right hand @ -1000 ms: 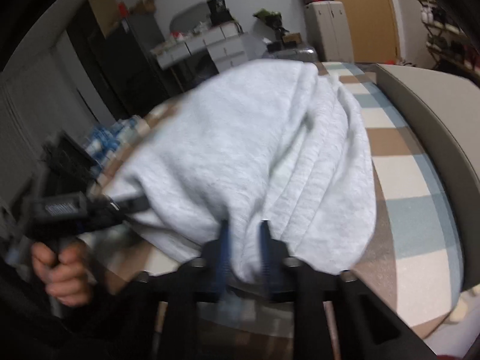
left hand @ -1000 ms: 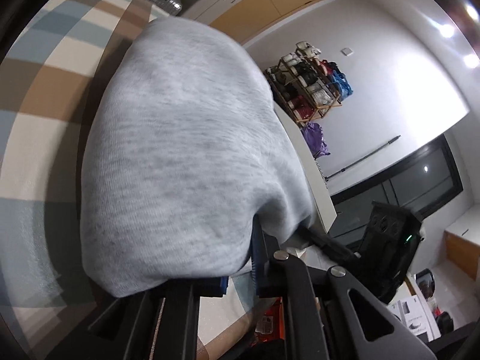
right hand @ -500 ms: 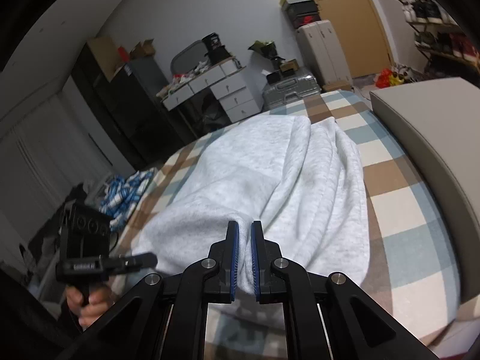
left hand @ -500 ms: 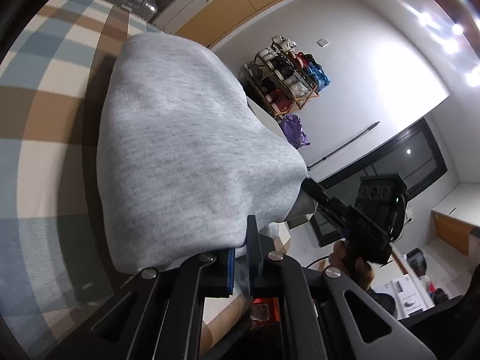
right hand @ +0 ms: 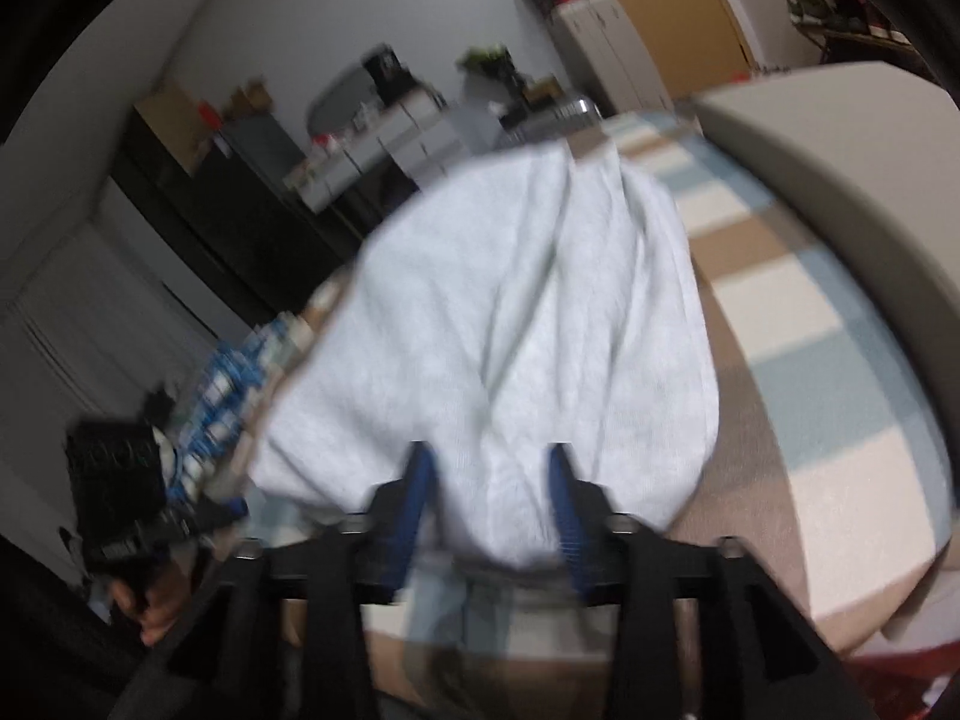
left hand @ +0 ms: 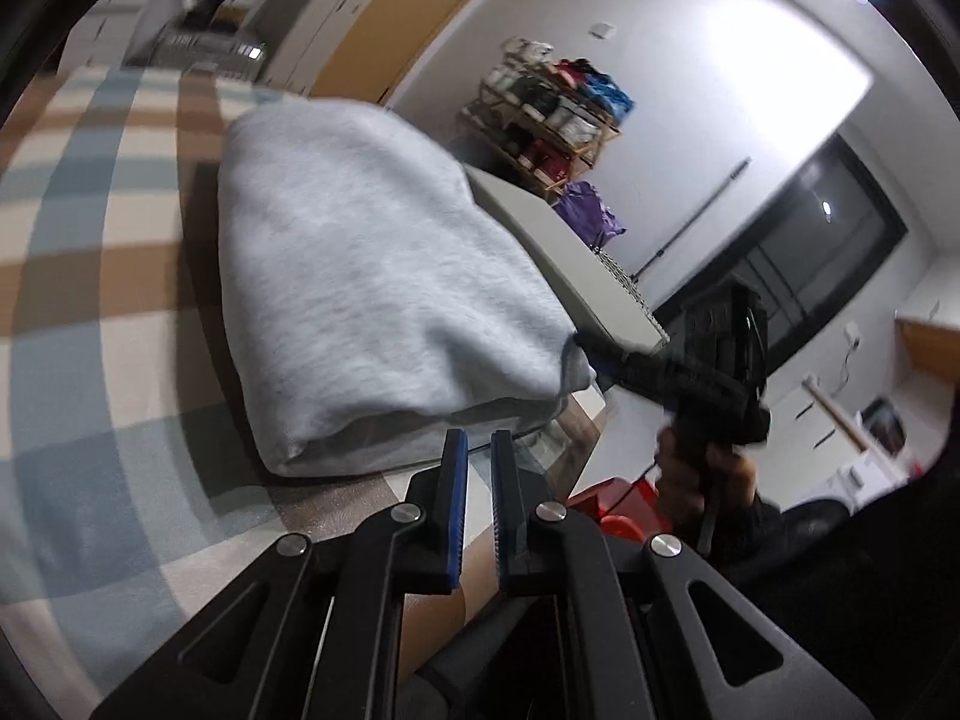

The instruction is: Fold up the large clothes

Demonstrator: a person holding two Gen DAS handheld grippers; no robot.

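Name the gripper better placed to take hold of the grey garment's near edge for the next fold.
Right. The right gripper has its jaws opening with the grey garment between its fingers. The left gripper is shut, empty and clear of the cloth's edge.

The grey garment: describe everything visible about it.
The garment is a light heather-grey knit, like sweatshirt fleece, folded into a thick, rounded bundle with soft lengthwise creases on top. It lies on a checked cover of blue, brown and cream. In the left view its near folded edge shows stacked layers and lies just beyond the left tool, which is shut and clear of it. The right tool, its jaws opening, straddles the near end of the bundle; the picture is blurred, so contact is unclear.
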